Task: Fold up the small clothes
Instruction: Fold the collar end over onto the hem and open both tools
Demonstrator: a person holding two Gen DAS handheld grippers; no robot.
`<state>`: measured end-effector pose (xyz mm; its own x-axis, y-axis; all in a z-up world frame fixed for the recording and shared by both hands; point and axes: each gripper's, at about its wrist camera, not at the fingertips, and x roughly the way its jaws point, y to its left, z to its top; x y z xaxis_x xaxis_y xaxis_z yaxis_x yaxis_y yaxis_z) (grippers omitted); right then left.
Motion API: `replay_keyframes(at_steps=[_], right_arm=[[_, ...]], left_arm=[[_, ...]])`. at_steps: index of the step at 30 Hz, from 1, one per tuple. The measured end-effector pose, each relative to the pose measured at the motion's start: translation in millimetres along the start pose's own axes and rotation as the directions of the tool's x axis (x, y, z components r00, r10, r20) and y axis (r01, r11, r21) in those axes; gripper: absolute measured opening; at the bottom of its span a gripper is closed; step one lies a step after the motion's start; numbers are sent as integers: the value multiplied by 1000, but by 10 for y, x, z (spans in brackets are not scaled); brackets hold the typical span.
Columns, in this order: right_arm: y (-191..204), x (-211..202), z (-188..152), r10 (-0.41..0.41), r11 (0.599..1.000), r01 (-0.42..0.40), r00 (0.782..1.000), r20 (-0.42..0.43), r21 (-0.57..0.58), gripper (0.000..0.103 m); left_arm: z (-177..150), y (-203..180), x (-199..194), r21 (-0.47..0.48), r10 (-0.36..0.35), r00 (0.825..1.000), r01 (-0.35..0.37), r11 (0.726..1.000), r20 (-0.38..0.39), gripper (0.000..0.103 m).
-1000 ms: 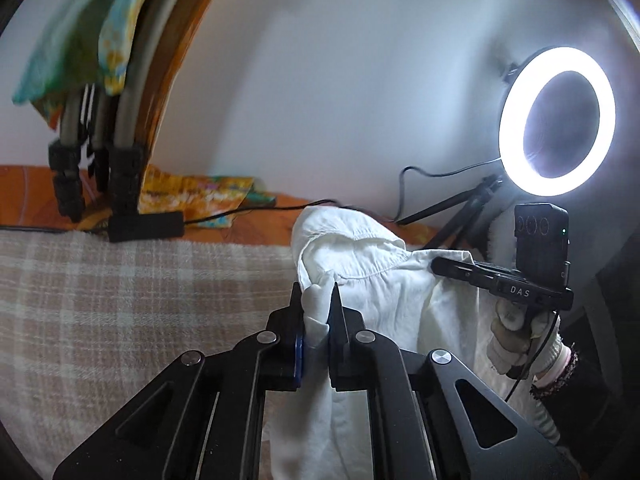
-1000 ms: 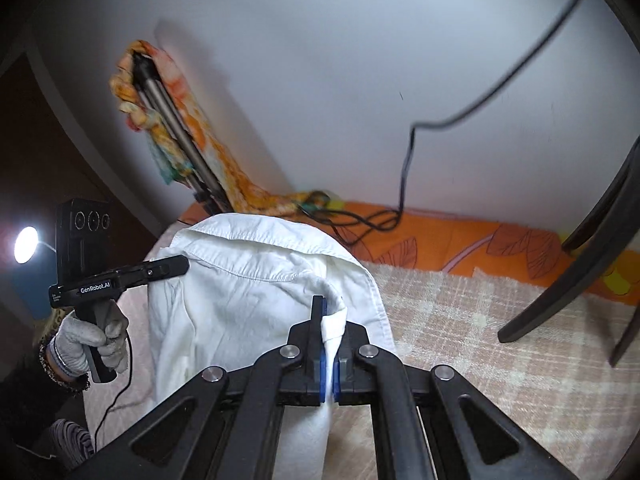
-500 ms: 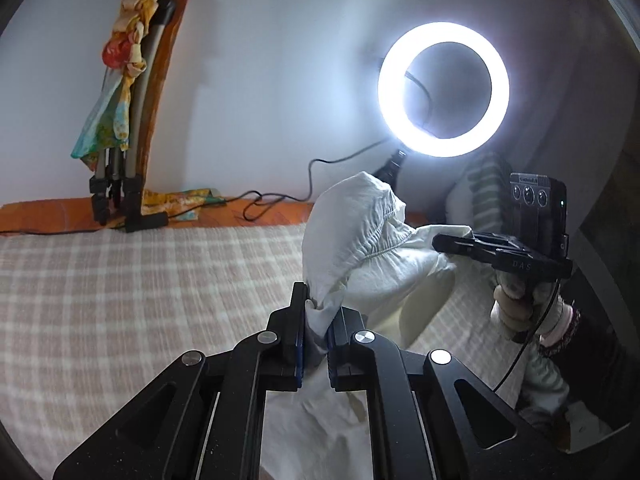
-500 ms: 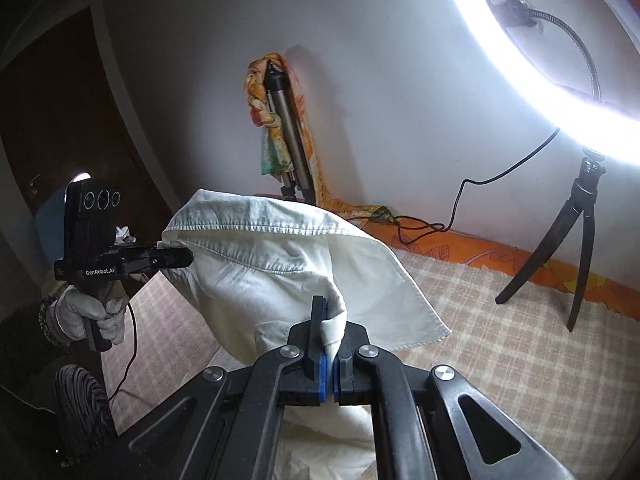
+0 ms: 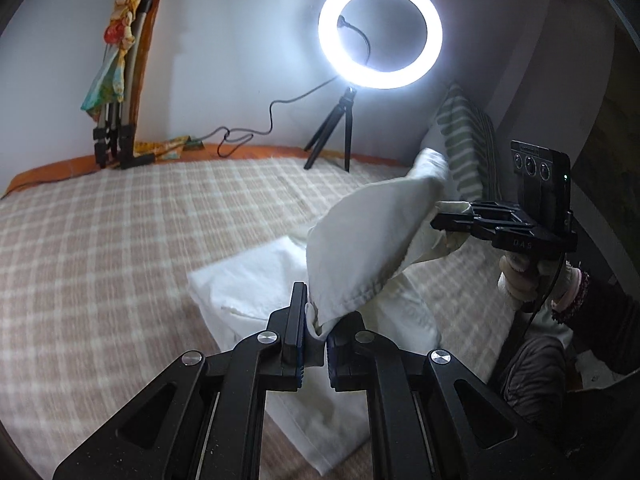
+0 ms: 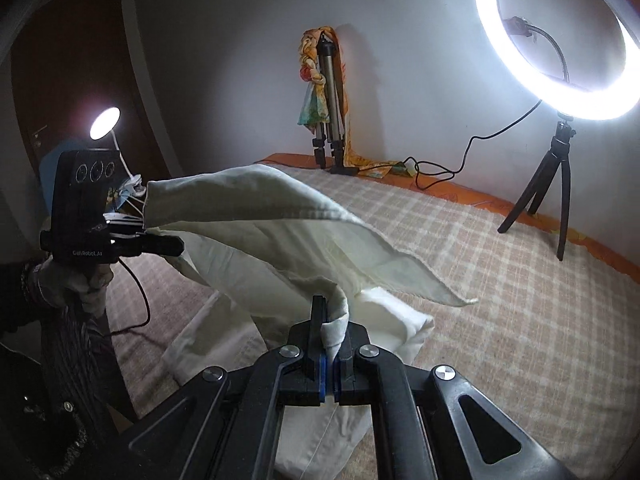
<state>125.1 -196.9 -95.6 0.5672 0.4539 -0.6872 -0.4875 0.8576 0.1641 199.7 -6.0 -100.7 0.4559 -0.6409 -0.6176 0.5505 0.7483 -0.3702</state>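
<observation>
Item: white shirt [image 5: 372,240], fold-over step, held above checked blanket [image 5: 120,240].
I have left gripper [image 5: 314,330] and right gripper [image 6: 329,338] each pinching an edge; next I should lower toward 12 o'clock, flat.

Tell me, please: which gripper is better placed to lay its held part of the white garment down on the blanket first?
Probably the left gripper: it grips the white garment low, close above the checked blanket. The right gripper holds its part higher.
</observation>
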Motion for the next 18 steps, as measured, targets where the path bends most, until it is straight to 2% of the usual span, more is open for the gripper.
replay_keyframes(at_steps=[4,8,13,16,18], right_arm=[[133,77,-333,-28,1000,28,999,-27,-12,0],[277,113,-597,-53,997,51,998,-40,-65,1],[341,87,-752,-96,988,87,993,-63,-131,1],[380,40,-840,-109,978,87,988,-111,-189,8],[440,-44,-947,-116,968,78,982,-149,-239,16]], left_arm=[[-233,-37,45,5,18,999,-17,1000,-44,7],[-446,-160,82,86,63,995,-56,995,-82,7],[-641,-324,124,168,78,989,-56,984,-128,7],[-714,-442,147,242,94,982,-52,969,-165,7],[-748,-487,111,277,107,976,-52,959,-187,14]])
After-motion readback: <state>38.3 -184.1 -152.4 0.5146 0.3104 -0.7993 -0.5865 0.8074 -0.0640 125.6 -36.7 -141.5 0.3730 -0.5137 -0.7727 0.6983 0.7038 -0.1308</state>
